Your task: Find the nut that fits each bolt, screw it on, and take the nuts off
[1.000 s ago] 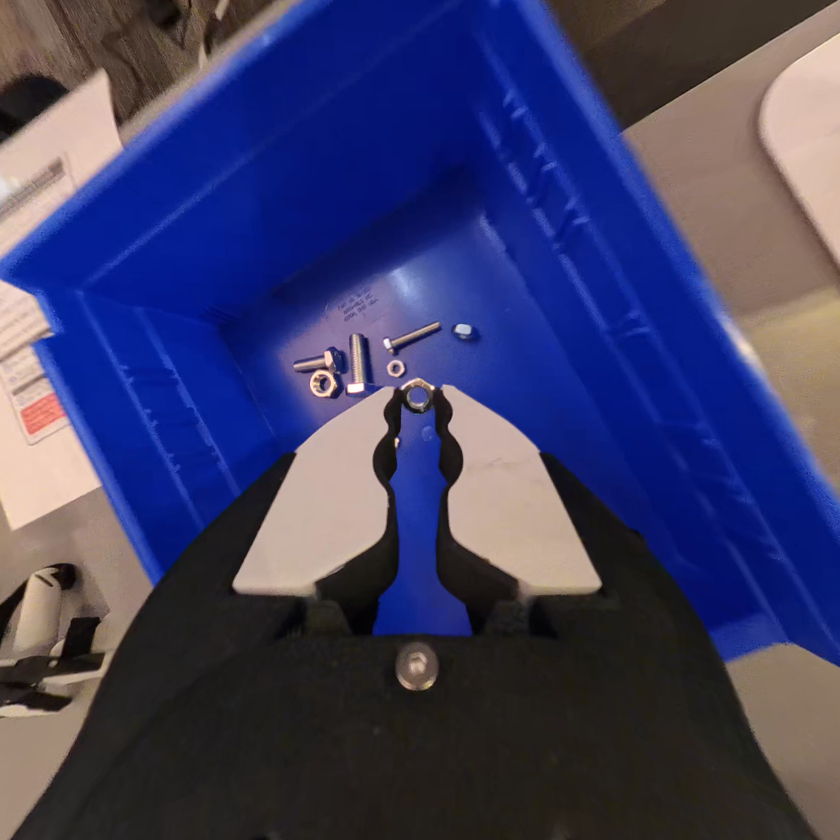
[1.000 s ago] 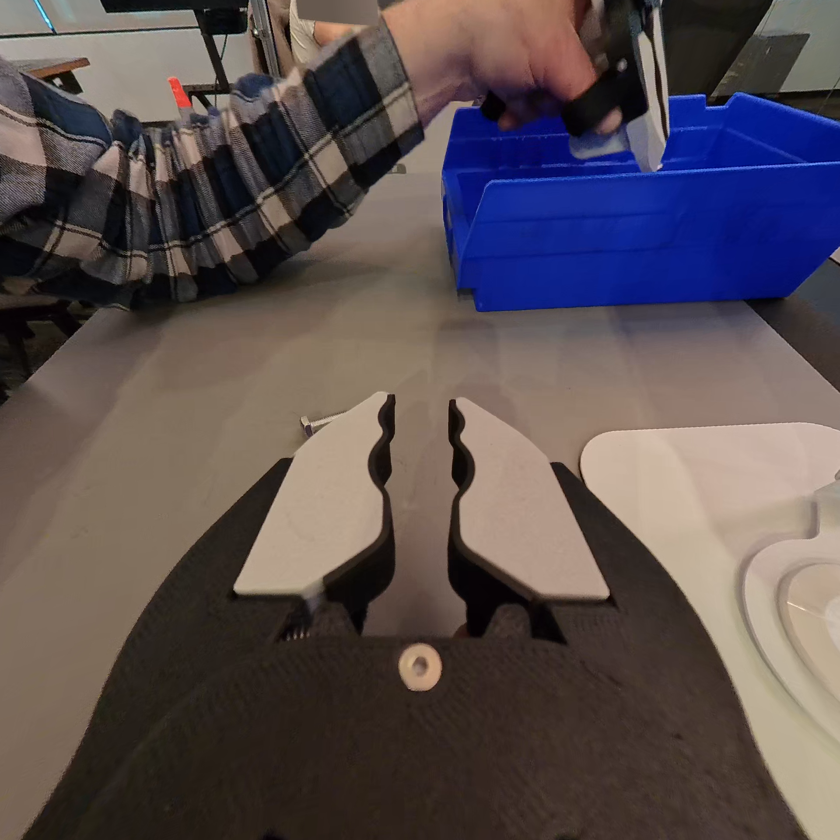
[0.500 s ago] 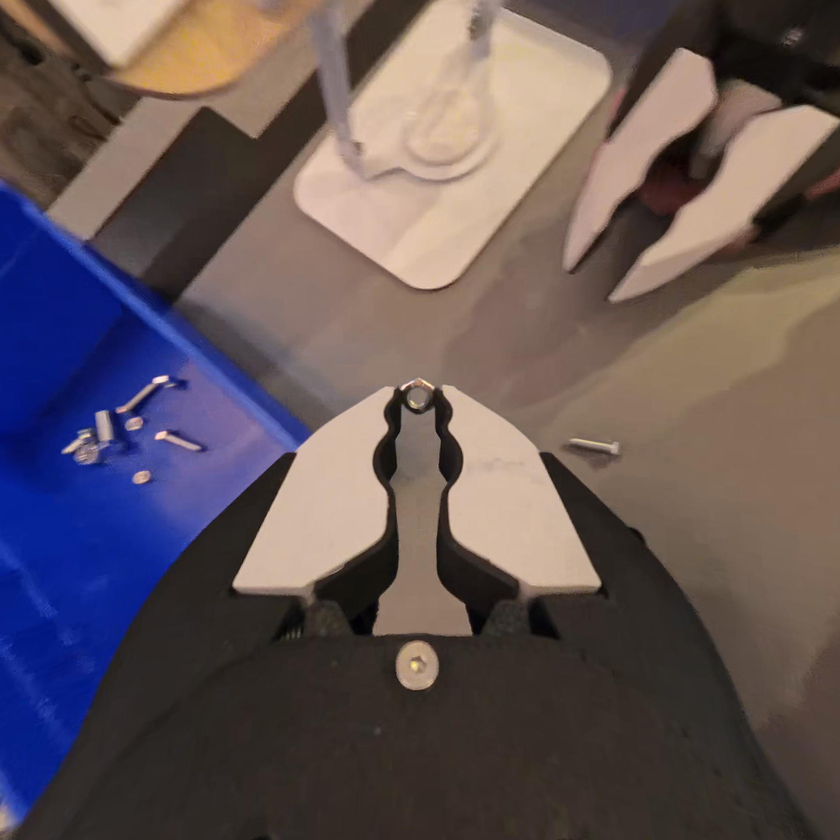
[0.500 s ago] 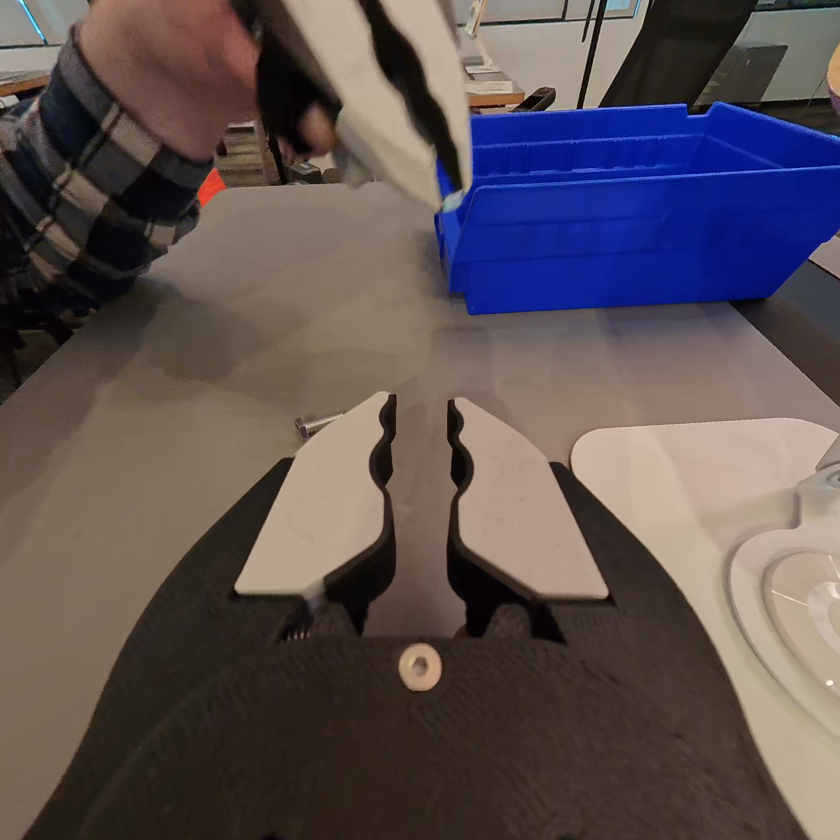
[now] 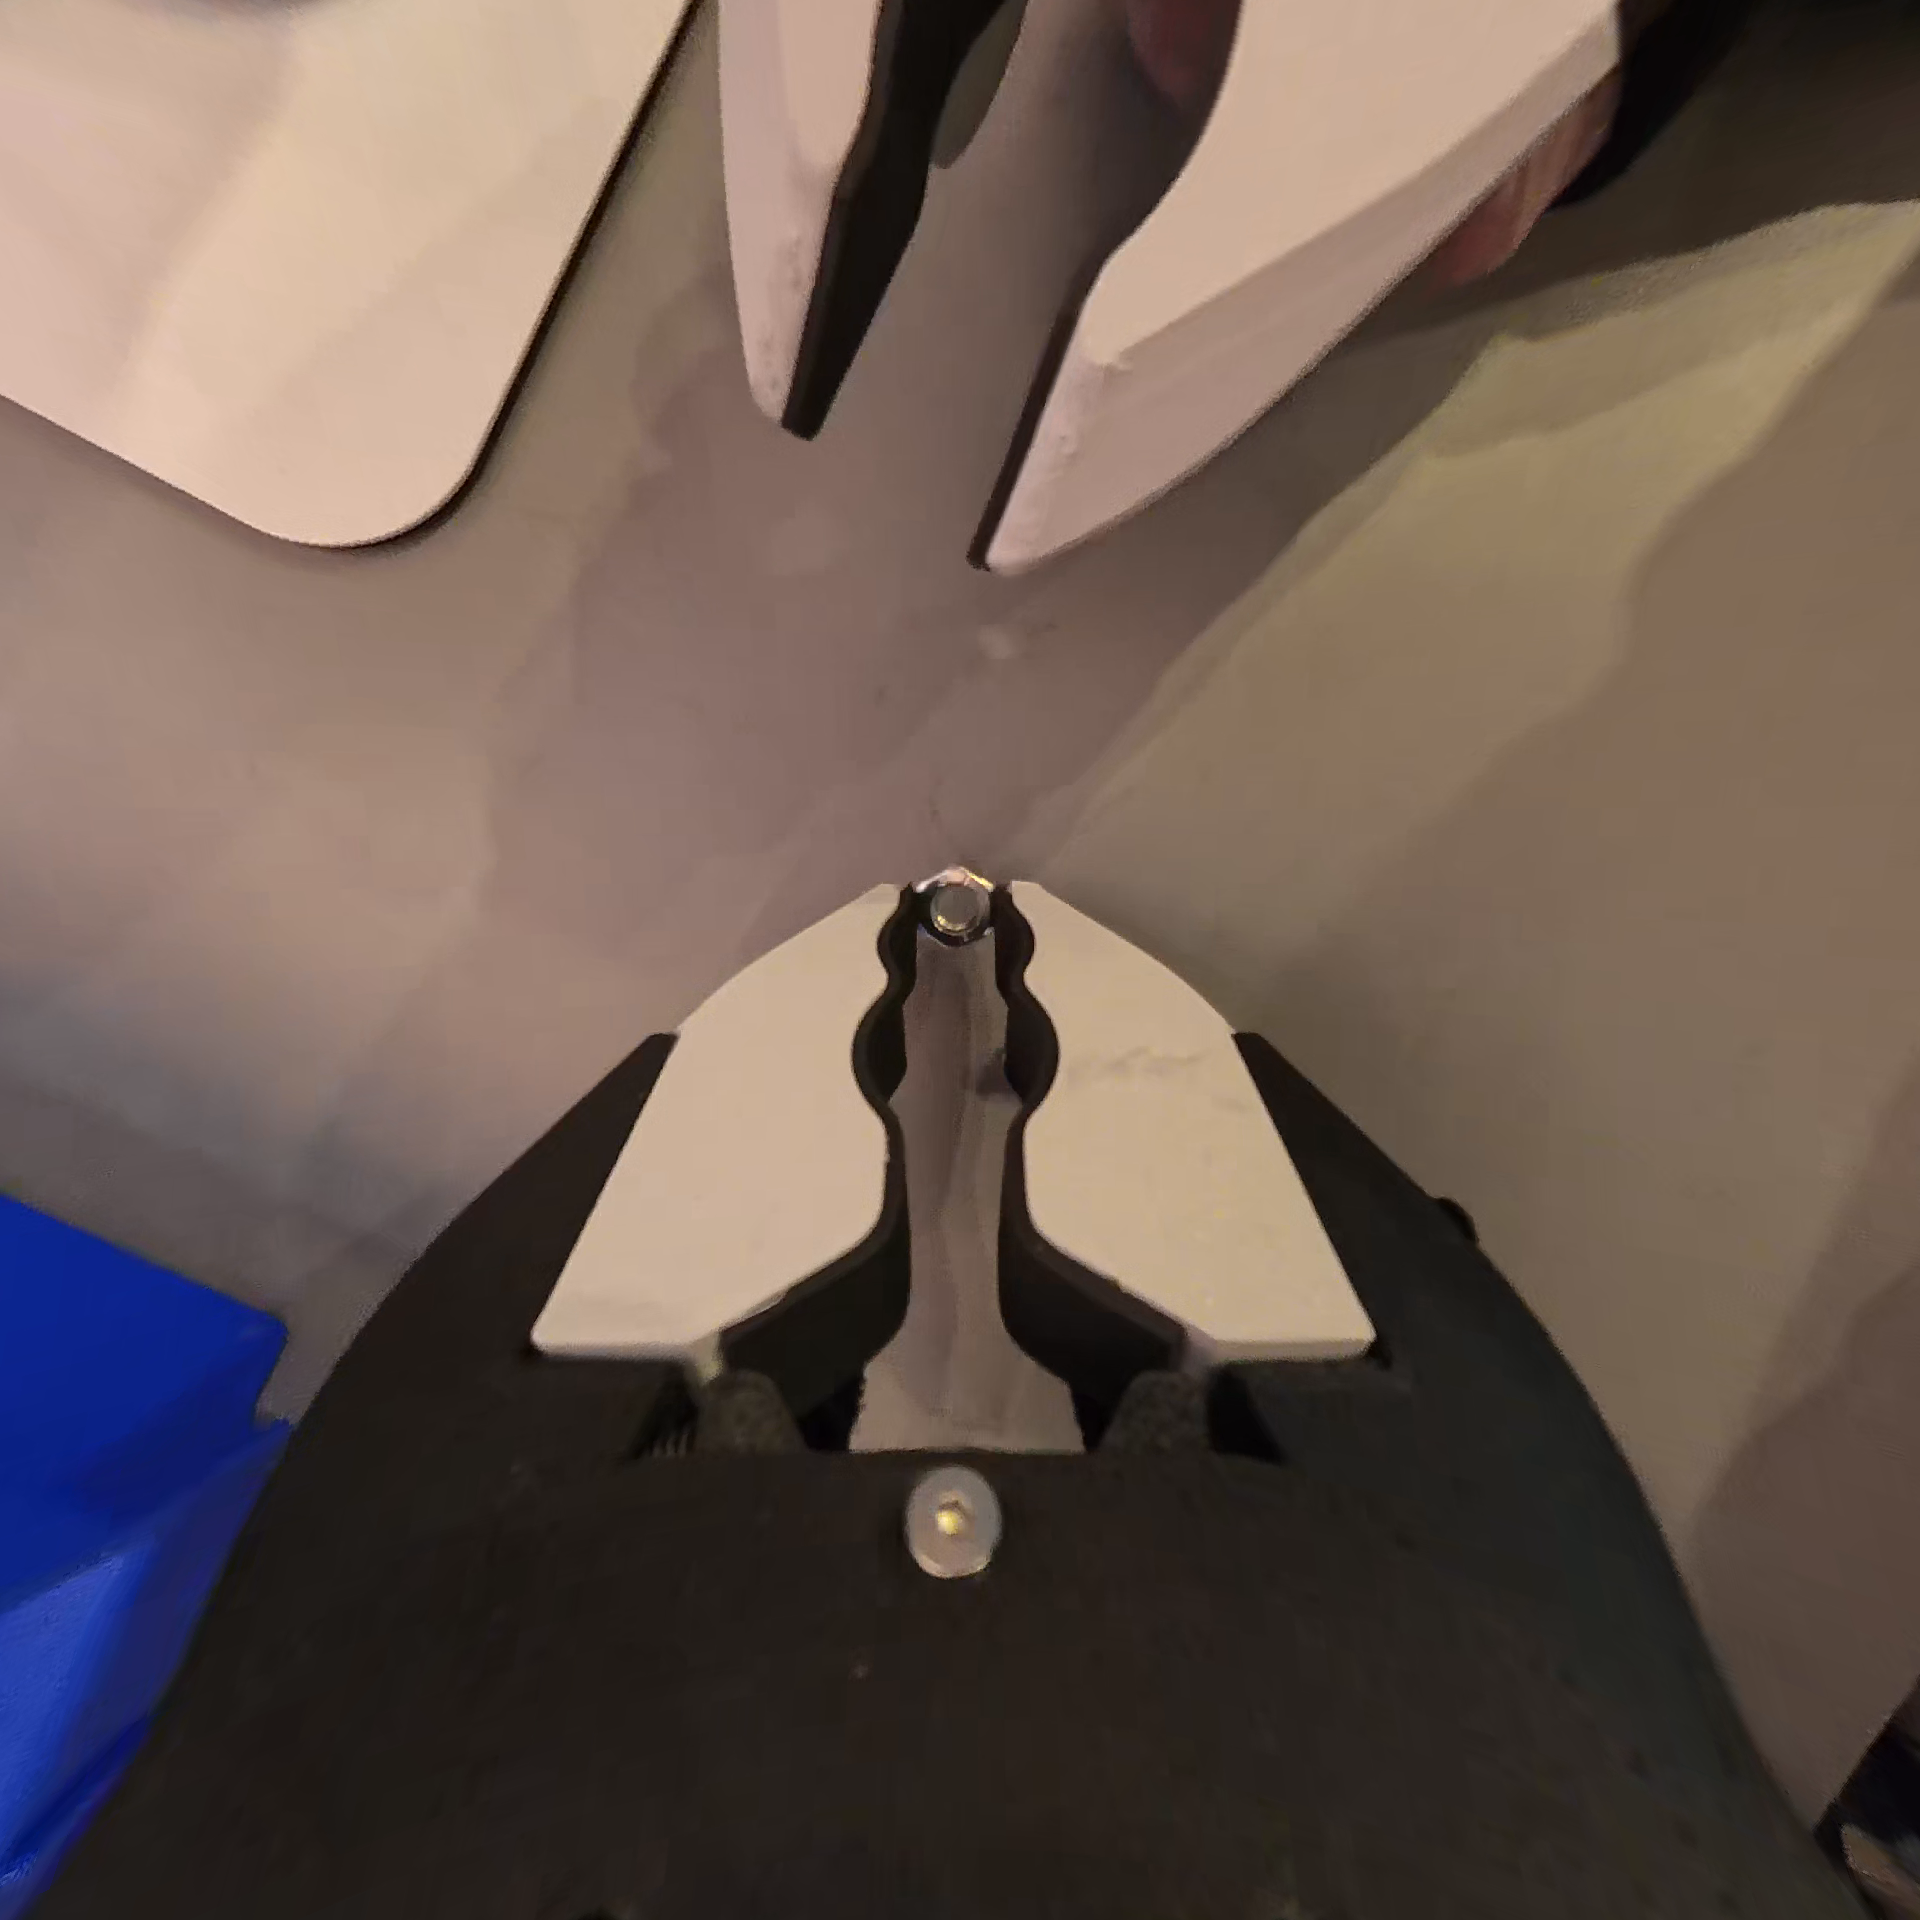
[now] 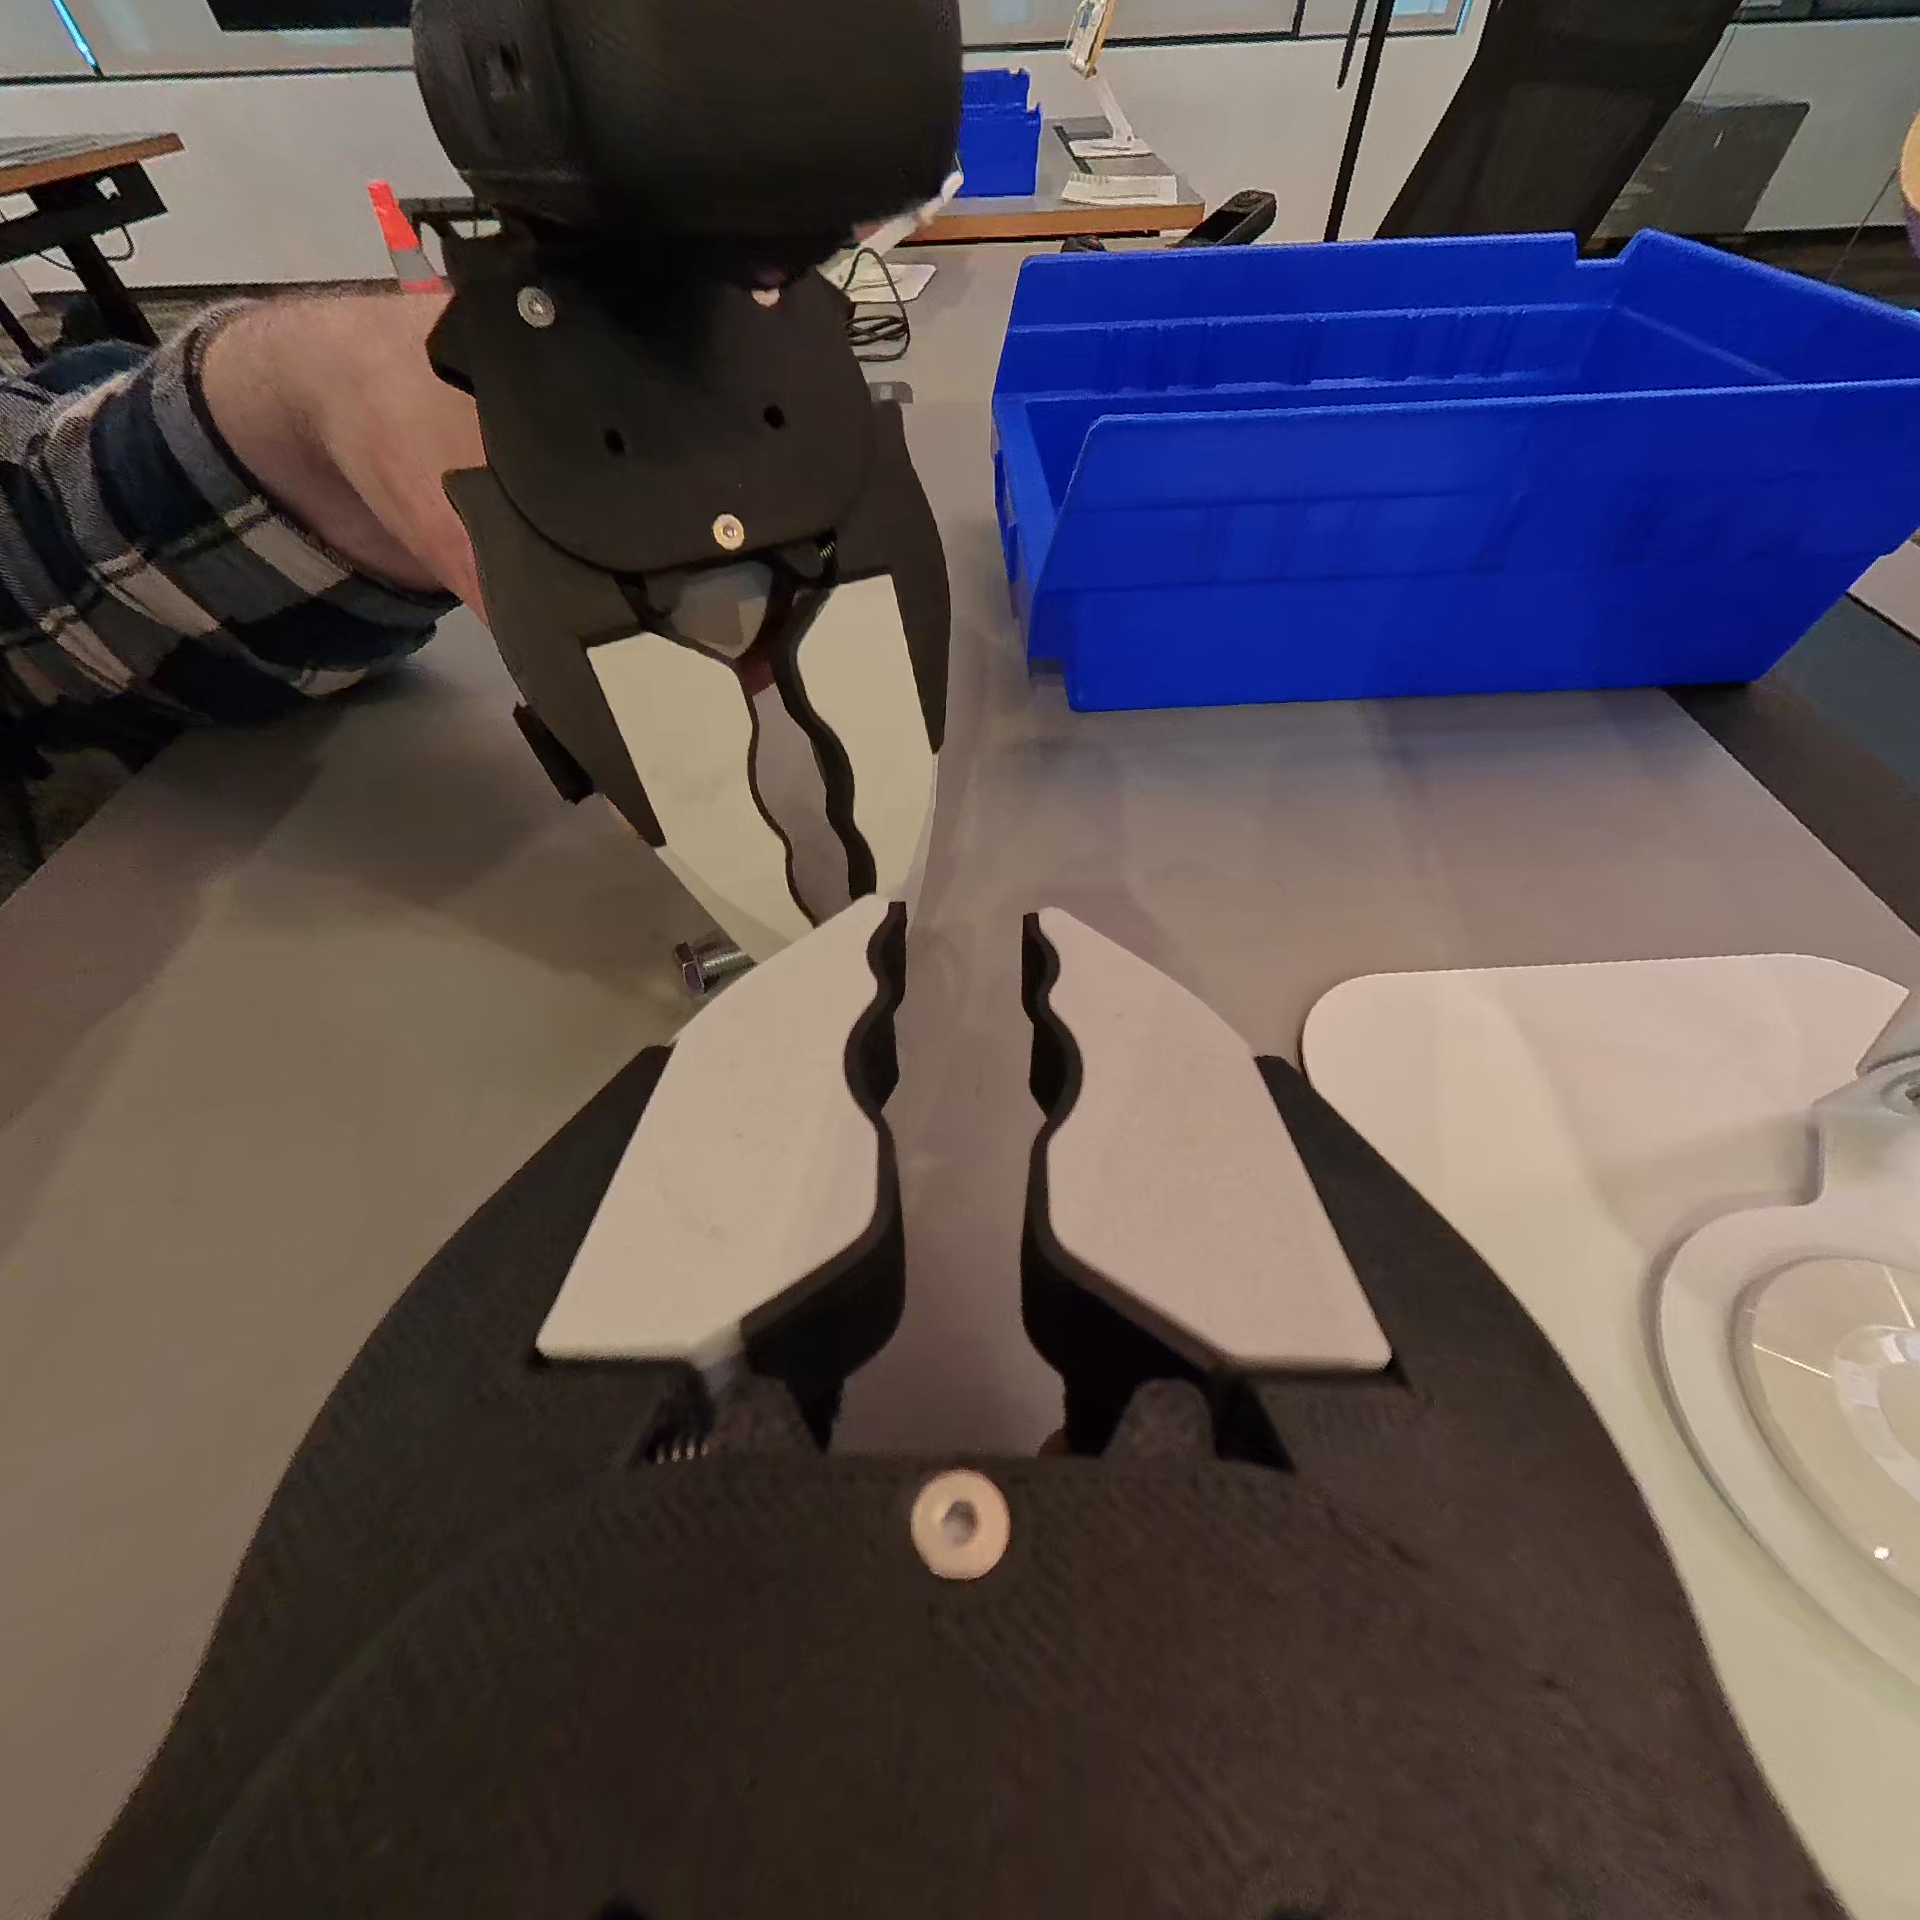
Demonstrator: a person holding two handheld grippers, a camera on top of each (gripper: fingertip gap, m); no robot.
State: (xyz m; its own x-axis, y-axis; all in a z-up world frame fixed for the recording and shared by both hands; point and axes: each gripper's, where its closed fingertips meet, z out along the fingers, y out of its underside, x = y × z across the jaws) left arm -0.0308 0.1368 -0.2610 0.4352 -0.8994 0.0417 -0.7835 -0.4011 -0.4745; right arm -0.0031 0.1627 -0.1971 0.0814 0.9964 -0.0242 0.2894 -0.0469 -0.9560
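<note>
**Left tongs grip a nut over the table; right tongs stand parted beside a bolt**

In the left wrist view, a corner of the blue bin (image 5: 114, 1538) sits at eight o'clock. At eleven o'clock lies a white rounded board (image 5: 260, 260) on the grey table (image 5: 416, 779). At the centre the left gripper (image 5: 958, 906) is clenched on a small silver nut (image 5: 958, 914), pinched at the very tips, its hole facing the camera, both pads pressing its flanks. At twelve to one o'clock the right gripper (image 5: 894, 499) points back toward it from across the table, its two pale fingers (image 5: 1247, 260) spread apart with bare table showing between them.

In the right wrist view, a plaid sleeve (image 6: 125, 561) reaches in at nine o'clock, with the hand (image 6: 343, 468) behind the black body of the left gripper (image 6: 831, 894), which hangs tip-down at eleven o'clock; its tips drop behind the near fingers, so the nut is hidden here. Just below, at ten o'clock from centre, a silver bolt (image 6: 707, 964) lies on the table, its shank passing under the right gripper's left finger (image 6: 758, 1122). The right gripper (image 6: 961, 925) fills the lower middle, released, grey table visible between its pads. At one to two o'clock stands the blue bin (image 6: 1455, 499), well apart from both grippers. At three to four o'clock lies the white board (image 6: 1507, 1091), bearing a clear round stand (image 6: 1818, 1351).
</note>
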